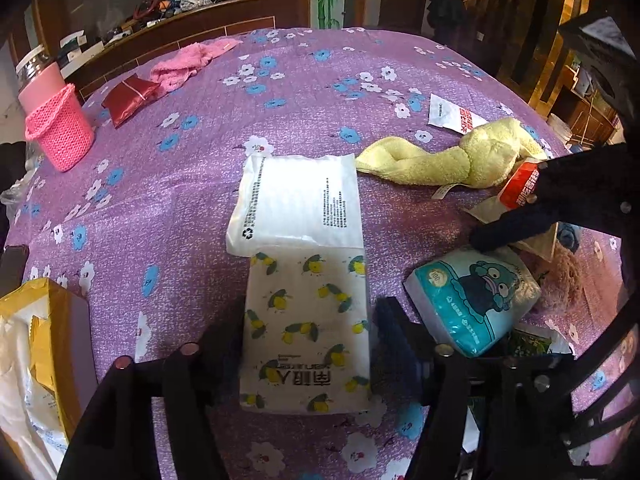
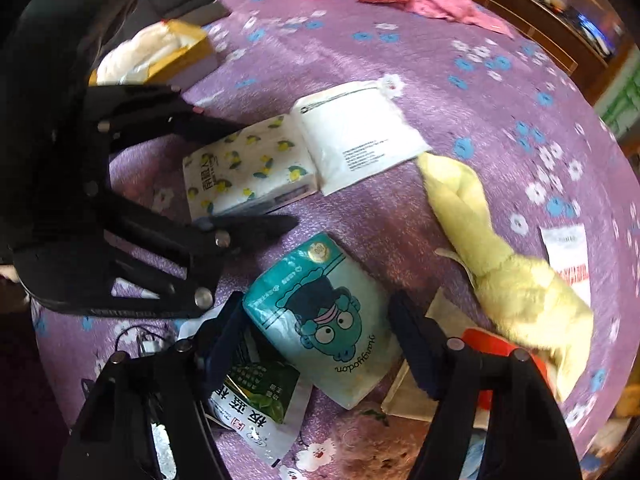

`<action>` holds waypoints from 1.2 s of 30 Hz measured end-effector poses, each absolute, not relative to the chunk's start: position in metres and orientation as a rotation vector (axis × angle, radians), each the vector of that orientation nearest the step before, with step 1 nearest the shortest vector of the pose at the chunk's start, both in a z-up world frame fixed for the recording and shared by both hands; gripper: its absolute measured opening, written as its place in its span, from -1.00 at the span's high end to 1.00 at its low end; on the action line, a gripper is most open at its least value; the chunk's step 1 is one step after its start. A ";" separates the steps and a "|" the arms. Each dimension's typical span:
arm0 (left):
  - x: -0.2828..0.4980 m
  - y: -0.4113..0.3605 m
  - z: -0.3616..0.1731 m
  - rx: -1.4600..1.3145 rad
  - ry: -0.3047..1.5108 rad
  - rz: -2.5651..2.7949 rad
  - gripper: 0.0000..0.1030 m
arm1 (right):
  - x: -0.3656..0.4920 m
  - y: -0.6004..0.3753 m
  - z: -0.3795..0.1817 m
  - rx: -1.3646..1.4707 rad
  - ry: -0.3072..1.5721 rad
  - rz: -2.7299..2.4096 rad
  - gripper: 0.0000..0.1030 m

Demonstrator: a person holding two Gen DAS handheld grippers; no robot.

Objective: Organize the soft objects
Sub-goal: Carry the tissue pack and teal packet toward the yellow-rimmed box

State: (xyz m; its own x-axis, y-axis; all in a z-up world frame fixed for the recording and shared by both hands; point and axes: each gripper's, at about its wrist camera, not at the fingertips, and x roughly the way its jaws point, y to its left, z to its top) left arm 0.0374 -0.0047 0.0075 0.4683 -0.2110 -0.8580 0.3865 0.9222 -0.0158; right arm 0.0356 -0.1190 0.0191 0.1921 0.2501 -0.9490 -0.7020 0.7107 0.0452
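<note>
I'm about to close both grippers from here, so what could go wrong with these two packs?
1. The right gripper straddles the teal tissue pack, which lies tilted on a green packet; closing may pinch or drag that packet too.
2. The lemon-print tissue pack between the left gripper's fingers overlaps the white mailer bag; lifting could drag it.
3. The grippers sit close together and may collide.

Home — floral tablecloth [image 1: 200,208], cluttered sideboard [image 1: 192,4]

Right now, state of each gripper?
Left gripper: astride lemon pack; grip cannot be told.
Right gripper: astride teal pack; grip cannot be told.
</note>
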 end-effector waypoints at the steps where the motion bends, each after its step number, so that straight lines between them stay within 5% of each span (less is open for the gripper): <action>1: 0.037 -0.004 0.007 0.184 1.017 -0.366 -0.38 | 0.035 -0.119 0.019 -0.440 1.201 0.694 -0.36; 3: 0.039 -0.004 0.008 0.183 1.019 -0.364 -0.24 | 0.034 -0.123 0.018 -0.410 1.192 0.676 -0.28; 4: 0.038 -0.003 0.010 0.183 1.015 -0.366 -0.06 | 0.034 -0.125 0.020 -0.391 1.186 0.655 -0.04; 5: 0.039 -0.001 0.010 0.173 1.025 -0.370 -0.06 | 0.038 -0.128 0.023 -0.354 1.185 0.627 0.18; 7: 0.038 0.006 0.012 0.129 1.034 -0.375 -0.05 | 0.036 -0.133 0.031 -0.302 1.182 0.600 0.30; 36: -0.064 0.038 0.062 -0.037 0.962 -0.449 -0.05 | -0.064 -0.197 0.097 -0.063 0.981 0.430 0.32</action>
